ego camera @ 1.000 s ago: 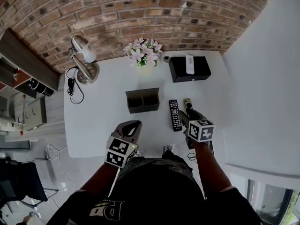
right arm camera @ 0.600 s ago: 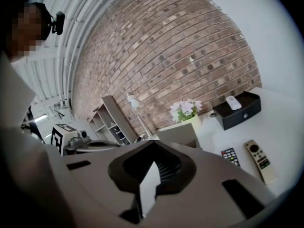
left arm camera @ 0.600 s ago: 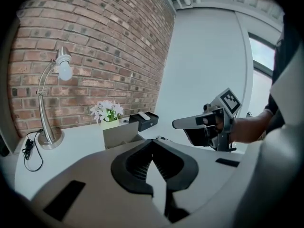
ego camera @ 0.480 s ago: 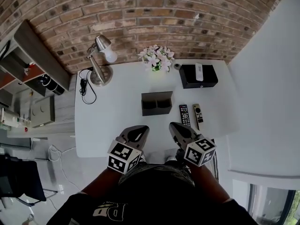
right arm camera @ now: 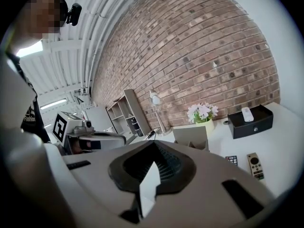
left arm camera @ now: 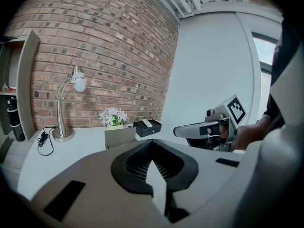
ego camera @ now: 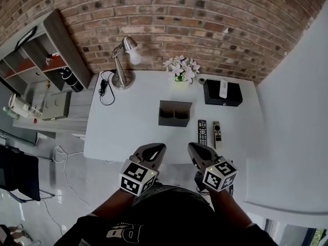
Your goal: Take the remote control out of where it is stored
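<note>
Black remote (ego camera: 202, 132) and beige remote (ego camera: 217, 134), two together, lie near one organiser (ego camera: 175, 108).

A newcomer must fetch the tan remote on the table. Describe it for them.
On the white table, look in front of the black box. Two remotes lie side by side: the tan remote is the right, shorter one, beside the black remote.
</note>
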